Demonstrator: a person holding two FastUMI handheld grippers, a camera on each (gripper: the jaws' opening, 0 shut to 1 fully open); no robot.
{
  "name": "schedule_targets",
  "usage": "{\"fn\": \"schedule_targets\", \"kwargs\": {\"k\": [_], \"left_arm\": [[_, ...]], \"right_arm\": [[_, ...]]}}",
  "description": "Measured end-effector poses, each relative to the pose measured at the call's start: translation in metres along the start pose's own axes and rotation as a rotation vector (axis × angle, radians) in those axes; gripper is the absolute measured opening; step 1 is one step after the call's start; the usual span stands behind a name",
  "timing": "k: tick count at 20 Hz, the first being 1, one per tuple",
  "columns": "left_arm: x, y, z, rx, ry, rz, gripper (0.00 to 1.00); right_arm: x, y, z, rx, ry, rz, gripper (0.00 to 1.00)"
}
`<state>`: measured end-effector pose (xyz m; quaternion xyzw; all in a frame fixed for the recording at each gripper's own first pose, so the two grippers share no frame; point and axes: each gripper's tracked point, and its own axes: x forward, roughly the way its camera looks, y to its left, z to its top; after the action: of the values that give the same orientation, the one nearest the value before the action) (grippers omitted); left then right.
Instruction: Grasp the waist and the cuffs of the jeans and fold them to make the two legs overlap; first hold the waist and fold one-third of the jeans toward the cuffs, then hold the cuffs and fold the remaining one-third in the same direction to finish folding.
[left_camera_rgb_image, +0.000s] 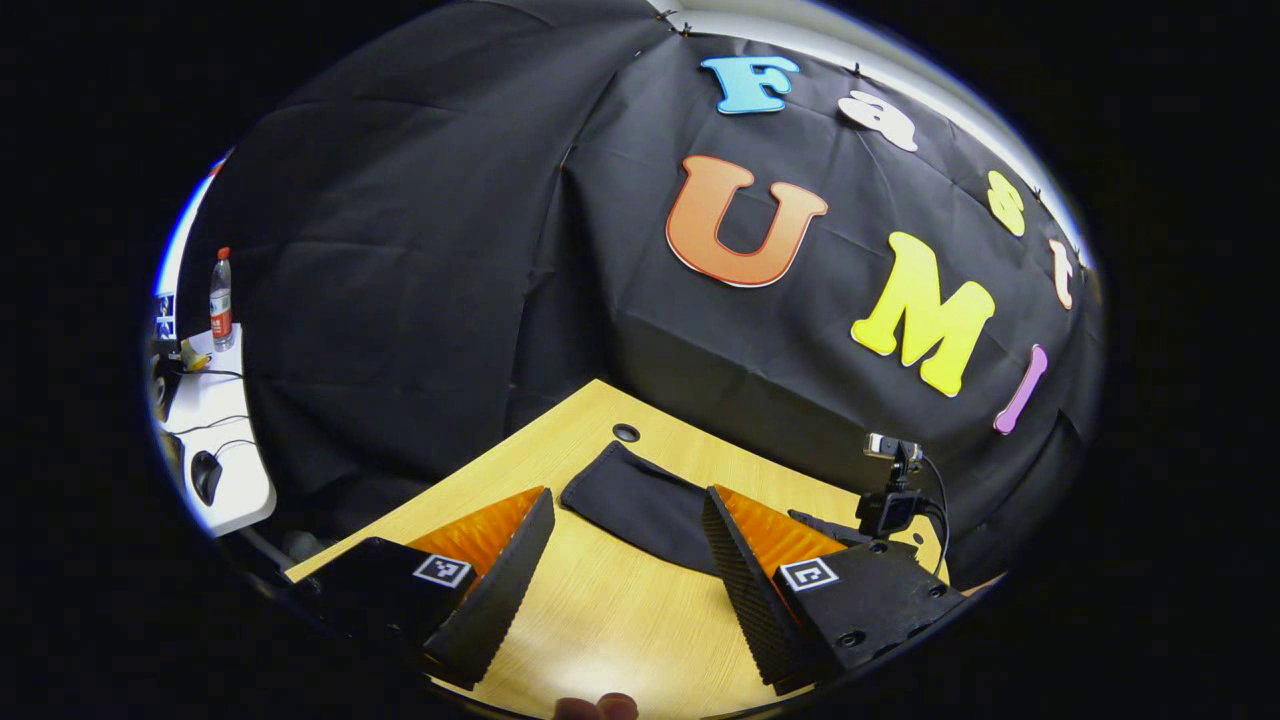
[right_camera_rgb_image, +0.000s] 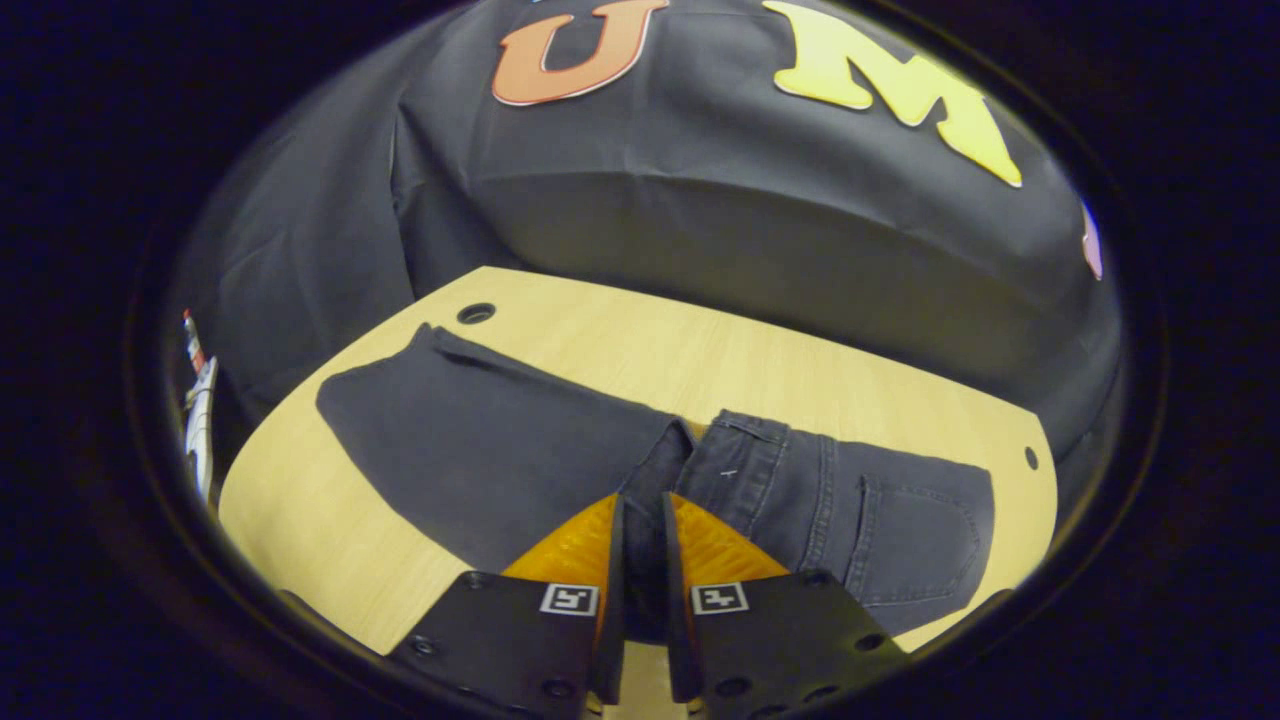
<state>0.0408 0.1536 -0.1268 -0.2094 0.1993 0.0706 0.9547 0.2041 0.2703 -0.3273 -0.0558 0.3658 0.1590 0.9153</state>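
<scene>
Two tongs differ: right tongs (right_camera_rgb_image: 640, 520) clench a fold of the jeans (right_camera_rgb_image: 520, 450); left tongs (left_camera_rgb_image: 625, 520) are released above the bench (left_camera_rgb_image: 620, 610). Jeans lie lengthwise across the bench, waist right, a pocket (right_camera_rgb_image: 920, 530) visible.

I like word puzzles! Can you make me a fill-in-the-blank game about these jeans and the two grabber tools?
1. The jeans lie on a wooden ____.
2. The right gripper has its jaws closed on a fold of the ____.
3. The left gripper has its jaws wide ____ above the table.
4. Far off on a white desk stands a plastic ____.

Missing words: table; jeans; open; bottle
</scene>
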Motion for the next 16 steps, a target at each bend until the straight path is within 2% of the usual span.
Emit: {"fn": "schedule_targets", "kwargs": {"k": [2, 3, 4, 5, 6, 8, 11, 12, 13, 14, 16], "left_arm": [[0.002, 0.002, -0.001, -0.007, 0.009, -0.009, 0.96], [0.004, 0.002, -0.003, -0.012, 0.016, -0.014, 0.96], [0.007, 0.004, -0.005, -0.018, 0.025, -0.02, 0.96], [0.01, 0.007, -0.007, -0.026, 0.033, -0.022, 0.96], [0.012, 0.008, -0.009, -0.034, 0.043, -0.028, 0.96], [0.021, 0.009, -0.012, -0.058, 0.054, -0.046, 0.96], [0.036, 0.01, -0.013, -0.054, 0.041, -0.071, 0.96], [0.045, 0.013, -0.015, -0.053, 0.045, -0.072, 0.96], [0.054, 0.014, -0.019, -0.072, 0.063, -0.077, 0.96], [0.062, 0.012, -0.025, -0.111, 0.077, -0.089, 0.96], [0.084, 0.006, -0.034, -0.228, 0.113, -0.117, 0.96]], "right_arm": [[-0.008, 0.011, 0.005, -0.037, -0.018, 0.035, 0.27], [-0.015, 0.017, 0.012, -0.05, -0.041, 0.058, 0.21], [-0.023, 0.025, 0.016, -0.053, -0.055, 0.083, 0.3], [-0.035, 0.027, 0.021, -0.054, -0.068, 0.098, 0.34], [-0.049, 0.027, 0.029, -0.054, -0.092, 0.114, 0.49], [-0.085, 0.029, 0.045, -0.06, -0.144, 0.134, 0.65], [-0.136, 0.021, 0.06, -0.074, -0.197, 0.148, 0.74], [-0.152, 0.015, 0.064, -0.082, -0.216, 0.147, 0.73], [-0.169, 0.01, 0.067, -0.09, -0.227, 0.145, 0.8], [-0.183, 0.001, 0.067, -0.093, -0.234, 0.138, 0.77], [-0.209, -0.015, 0.066, -0.072, -0.234, 0.129, 0.77]]}}
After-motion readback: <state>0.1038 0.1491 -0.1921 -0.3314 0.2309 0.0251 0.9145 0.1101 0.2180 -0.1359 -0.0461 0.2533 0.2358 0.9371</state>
